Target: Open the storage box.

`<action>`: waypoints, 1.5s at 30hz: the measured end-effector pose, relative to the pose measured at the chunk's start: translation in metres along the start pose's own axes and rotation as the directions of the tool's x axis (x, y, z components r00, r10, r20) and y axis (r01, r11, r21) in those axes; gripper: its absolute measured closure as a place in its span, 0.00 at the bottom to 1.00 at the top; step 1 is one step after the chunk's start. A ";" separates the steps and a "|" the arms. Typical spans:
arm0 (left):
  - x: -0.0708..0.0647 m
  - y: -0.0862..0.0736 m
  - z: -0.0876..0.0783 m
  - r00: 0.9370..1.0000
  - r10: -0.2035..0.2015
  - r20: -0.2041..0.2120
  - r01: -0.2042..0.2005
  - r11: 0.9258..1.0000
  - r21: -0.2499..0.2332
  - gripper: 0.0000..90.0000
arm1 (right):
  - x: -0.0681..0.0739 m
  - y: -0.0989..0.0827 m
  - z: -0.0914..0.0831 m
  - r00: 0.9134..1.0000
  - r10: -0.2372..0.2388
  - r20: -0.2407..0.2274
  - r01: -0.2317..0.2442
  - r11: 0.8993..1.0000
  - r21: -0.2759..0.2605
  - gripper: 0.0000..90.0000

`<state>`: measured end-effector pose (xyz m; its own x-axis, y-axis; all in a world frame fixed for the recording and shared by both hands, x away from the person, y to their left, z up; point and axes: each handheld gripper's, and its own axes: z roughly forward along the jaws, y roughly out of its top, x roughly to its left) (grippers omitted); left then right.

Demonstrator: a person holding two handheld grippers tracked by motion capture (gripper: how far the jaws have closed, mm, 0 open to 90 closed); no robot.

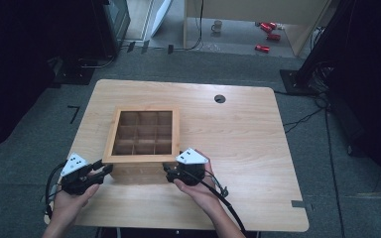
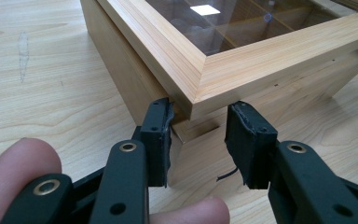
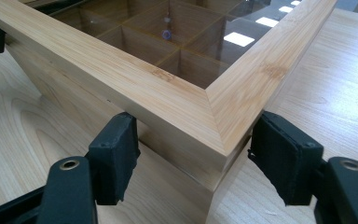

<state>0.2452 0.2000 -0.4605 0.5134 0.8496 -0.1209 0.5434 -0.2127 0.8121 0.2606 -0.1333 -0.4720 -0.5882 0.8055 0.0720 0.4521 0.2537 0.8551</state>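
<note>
Jaws: left gripper (image 2: 198,140) clamps box (image 1: 141,161) corner | right gripper (image 3: 193,161) straddles corner, contact unclear

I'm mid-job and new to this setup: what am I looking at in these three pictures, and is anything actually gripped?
There is no robot arm here. A person holds a two-jaw tool in each hand. The high view looks down from above the person's side. The other two views come from cameras riding on each tool, looking along its black jaws.

On the table stands a wooden box, divided into nine compartments under a glass-paned lid. Nothing shows inside the compartments.

The left gripper straddles the box's near left corner just under the lid, and its jaws are closed on that corner. The right gripper straddles the near right corner, but its pads do not look pressed against the wood, so I would treat that side as not gripped. The box rests flat on the table.
</note>
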 end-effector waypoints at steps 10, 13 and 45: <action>0.000 0.003 -0.002 1.000 0.004 0.009 -0.004 1.000 -0.010 0.68 | -0.002 -0.004 -0.001 1.000 0.005 -0.011 -0.006 1.000 -0.008 0.39; 0.000 0.003 -0.002 1.000 0.004 0.011 -0.004 1.000 -0.009 0.68 | -0.003 -0.003 -0.002 1.000 0.011 -0.014 -0.011 1.000 -0.016 0.41; -0.001 -0.005 -0.003 0.999 0.024 0.021 -0.024 1.000 -0.004 0.42 | -0.003 0.007 -0.007 0.999 -0.019 0.039 0.023 0.994 -0.110 0.35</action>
<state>0.2397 0.2016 -0.4626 0.5403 0.8339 -0.1129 0.5278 -0.2312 0.8173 0.2612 -0.1374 -0.4624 -0.5701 0.8208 0.0357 0.3620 0.2119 0.9078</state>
